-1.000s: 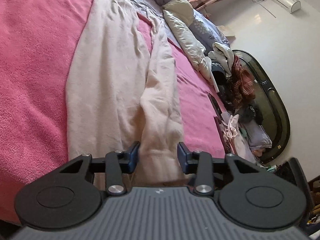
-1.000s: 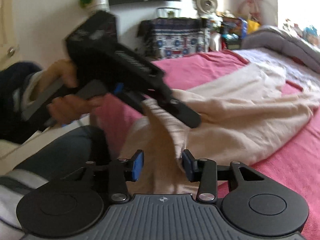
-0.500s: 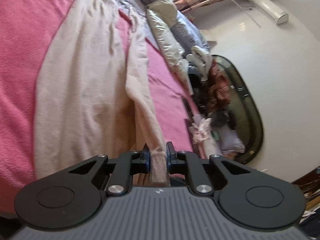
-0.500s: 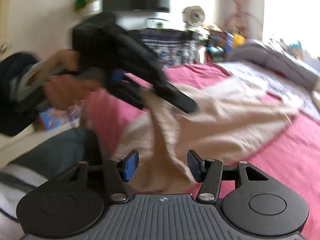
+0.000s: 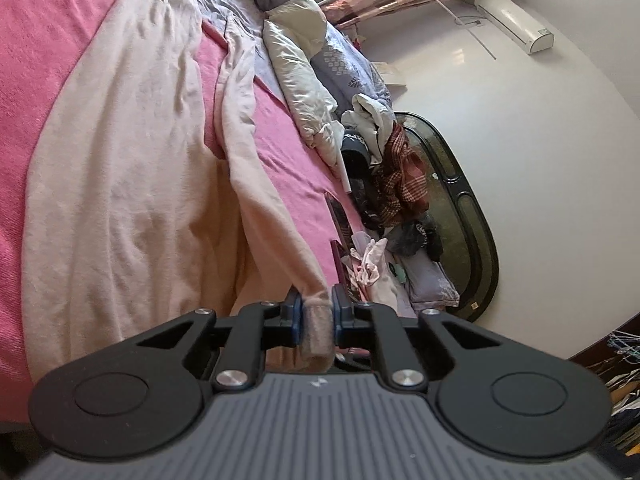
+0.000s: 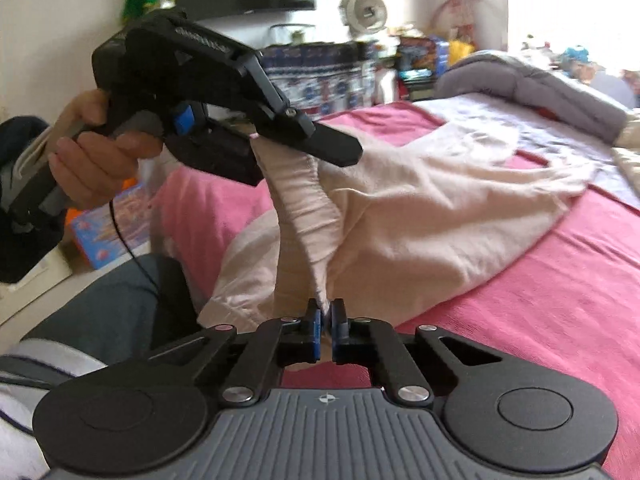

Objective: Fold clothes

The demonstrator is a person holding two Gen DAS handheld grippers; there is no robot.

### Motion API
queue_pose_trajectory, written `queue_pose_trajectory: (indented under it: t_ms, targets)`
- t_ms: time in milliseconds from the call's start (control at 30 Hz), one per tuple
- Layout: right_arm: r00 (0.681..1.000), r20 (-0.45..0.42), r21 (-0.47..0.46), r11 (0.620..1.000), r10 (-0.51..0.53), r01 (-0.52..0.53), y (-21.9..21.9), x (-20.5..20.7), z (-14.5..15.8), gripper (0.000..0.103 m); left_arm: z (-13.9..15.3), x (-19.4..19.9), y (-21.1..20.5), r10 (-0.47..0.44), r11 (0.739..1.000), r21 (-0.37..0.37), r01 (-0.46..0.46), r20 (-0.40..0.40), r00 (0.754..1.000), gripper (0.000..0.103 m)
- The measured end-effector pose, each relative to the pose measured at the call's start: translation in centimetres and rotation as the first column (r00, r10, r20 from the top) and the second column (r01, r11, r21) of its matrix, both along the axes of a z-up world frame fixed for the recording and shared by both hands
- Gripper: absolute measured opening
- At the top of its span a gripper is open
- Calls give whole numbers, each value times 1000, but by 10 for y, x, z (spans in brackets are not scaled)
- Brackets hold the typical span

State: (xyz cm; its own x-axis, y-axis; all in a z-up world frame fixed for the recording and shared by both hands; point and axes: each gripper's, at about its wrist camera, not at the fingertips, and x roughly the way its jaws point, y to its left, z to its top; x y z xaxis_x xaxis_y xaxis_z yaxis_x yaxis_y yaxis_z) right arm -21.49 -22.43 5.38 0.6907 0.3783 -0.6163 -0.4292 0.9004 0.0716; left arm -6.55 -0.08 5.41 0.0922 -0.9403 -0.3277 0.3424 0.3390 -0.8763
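Note:
A pale pink long-sleeved garment (image 5: 132,184) lies spread on the pink bedspread (image 5: 36,28). My left gripper (image 5: 316,316) is shut on the cuff end of its sleeve (image 5: 280,216) and holds it lifted. In the right wrist view the garment (image 6: 432,208) lies across the bed, and the left gripper (image 6: 280,120) hangs above with cloth drooping from it. My right gripper (image 6: 325,326) is shut on the lower edge of that hanging cloth (image 6: 308,224).
Pillows and a grey quilt (image 5: 304,68) lie at the bed's head. A heap of clothes (image 5: 392,176) sits beside the bed by a dark oval frame (image 5: 472,208). A cluttered dresser (image 6: 340,68) stands past the bed. The person's legs (image 6: 104,304) are at lower left.
My left gripper closed on the sleeve cuff and lifted it. My right gripper, open half a second ago, has closed on the hanging cloth edge.

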Motion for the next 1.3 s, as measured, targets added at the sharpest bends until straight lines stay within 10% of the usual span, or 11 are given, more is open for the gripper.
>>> queue_pose_trajectory:
  t_ms: [133, 300, 433, 533, 800, 867, 1033, 1167, 1233, 1300]
  targets:
    - [989, -142, 200, 978, -28, 57, -8, -10, -2, 7, -2, -1, -3, -10, 1000, -9, 10, -5, 1000, 14]
    - [989, -108, 148, 982, -105, 120, -10, -22, -15, 12, -7, 0, -2, 6, 1000, -11, -6, -23, 1000, 14]
    - [986, 64, -36, 987, -152, 154, 10, -36, -14, 66, -11, -1, 0, 17, 1000, -14, -17, -36, 999, 14]
    - [960, 213, -141, 966, -184, 216, 35, -38, -14, 72, -13, -2, 0, 27, 999, -31, -29, -57, 998, 14]
    - [837, 478, -340, 822, -268, 457, 89, -24, -52, 56, -3, -7, -15, 30, 997, -65, -33, -40, 999, 14]
    - [843, 473, -362, 816, -254, 450, 87, -29, -57, 29, -2, -9, -17, 23, 998, -53, -25, -22, 999, 14]
    - [868, 426, -381, 819, -256, 428, 80, -29, -62, 15, -17, -10, -17, 11, 1000, 28, -9, -49, 999, 14]
    - [868, 431, -387, 819, -247, 425, 90, -26, -66, 14, -29, -9, -19, 25, 996, 91, -18, -70, 997, 48]
    - [868, 430, -392, 816, -247, 426, 89, -27, -66, 13, -33, -8, -23, 31, 994, 105, -23, -76, 997, 45]
    - [868, 430, -397, 811, -250, 430, 88, -29, -68, 13, -35, -10, -24, 40, 996, 86, -32, -92, 995, 5]
